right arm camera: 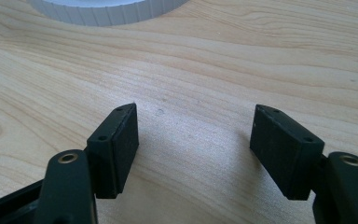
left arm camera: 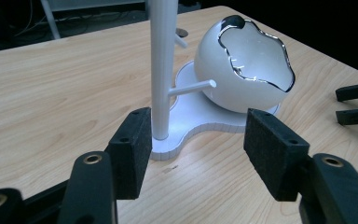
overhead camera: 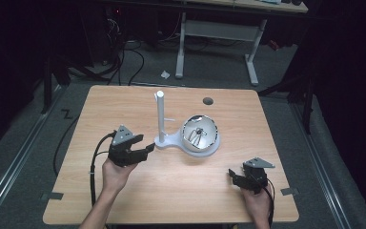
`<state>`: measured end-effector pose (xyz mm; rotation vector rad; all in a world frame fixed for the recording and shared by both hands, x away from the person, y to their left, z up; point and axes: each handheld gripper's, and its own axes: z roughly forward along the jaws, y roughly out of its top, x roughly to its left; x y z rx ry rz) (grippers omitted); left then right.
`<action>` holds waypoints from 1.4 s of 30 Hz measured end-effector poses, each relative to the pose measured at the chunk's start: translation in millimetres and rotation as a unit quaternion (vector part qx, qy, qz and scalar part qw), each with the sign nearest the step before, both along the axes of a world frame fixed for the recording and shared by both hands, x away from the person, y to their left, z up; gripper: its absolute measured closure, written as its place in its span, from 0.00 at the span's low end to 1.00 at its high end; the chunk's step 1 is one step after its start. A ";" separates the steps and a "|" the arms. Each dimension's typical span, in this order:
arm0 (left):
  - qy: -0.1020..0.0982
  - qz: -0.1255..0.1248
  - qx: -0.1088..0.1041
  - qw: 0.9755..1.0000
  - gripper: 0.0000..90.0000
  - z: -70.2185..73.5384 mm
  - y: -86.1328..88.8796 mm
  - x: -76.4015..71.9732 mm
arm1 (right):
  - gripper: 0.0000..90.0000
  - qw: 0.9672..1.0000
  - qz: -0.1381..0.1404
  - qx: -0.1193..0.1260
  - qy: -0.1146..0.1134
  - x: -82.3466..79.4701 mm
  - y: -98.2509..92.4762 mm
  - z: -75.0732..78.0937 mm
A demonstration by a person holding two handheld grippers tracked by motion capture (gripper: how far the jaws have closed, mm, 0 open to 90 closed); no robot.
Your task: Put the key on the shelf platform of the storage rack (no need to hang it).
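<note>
Closest to the lens in your left gripper view, the two black foam-faced pads of your left gripper stand well apart with nothing pressed between them. Bare wood grain of the table shows through the gap, and the near lobe of the white stand base lies just beyond it. From that base rises the upright white post, carrying a short side peg that points toward the bowl. The white bowl, with its wavy, shiny rim tilted toward your right, sits on the wider lobe of the same base.

In the high view, your left gripper lies just left of the base, its jaws directed at the foot of the post without touching it. The bowl holds a few small metallic pieces, too small to identify. Stand and bowl occupy the middle of the table, slightly toward the far edge.

Your right gripper rests low near the front right corner, well apart from the stand. In your right gripper view, its jaws are likewise spread, with only tabletop between the pads; the ribbed edge of the base lies at the top.
</note>
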<state>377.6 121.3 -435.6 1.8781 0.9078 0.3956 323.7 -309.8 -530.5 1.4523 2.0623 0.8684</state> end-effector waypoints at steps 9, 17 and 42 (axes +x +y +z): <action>0.009 0.013 -0.021 1.000 0.46 -2.6 10.2 -6.4 | 0.36 1.000 0.000 0.000 0.000 0.0 0.0 0.1; 0.026 0.020 -0.060 0.998 0.45 -6.8 11.4 -11.2 | 0.36 1.000 0.000 0.000 0.000 0.0 0.0 0.0; 0.055 0.081 -0.088 0.991 0.43 -45.6 19.2 -21.2 | 0.36 1.000 0.000 0.000 0.000 0.0 0.0 0.0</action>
